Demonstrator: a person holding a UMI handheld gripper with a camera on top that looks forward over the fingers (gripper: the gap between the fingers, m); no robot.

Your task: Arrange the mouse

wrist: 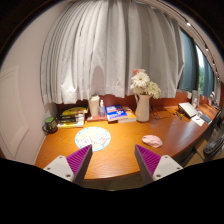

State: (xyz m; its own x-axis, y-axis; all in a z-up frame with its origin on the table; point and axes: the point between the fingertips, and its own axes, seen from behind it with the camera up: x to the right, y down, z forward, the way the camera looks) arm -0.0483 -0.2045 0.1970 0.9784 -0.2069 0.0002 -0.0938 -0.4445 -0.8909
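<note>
Ahead, we look over a curved desk of smooth orange-brown wood point(120, 140) set against long white pleated curtains point(110, 45), with a window point(192, 65) off to the right. On it we see a small pale pink rounded mouse point(152, 140) lying just beyond the right finger, a round white patterned mat point(93, 137), a white vase of pale flowers point(143, 97), a stack of books point(119, 113) and a keyboard point(190, 110) further right. Our gripper point(113, 162) hangs released above the near edge, its ribbed magenta pads point(79, 160) wide apart with nothing between them.
</note>
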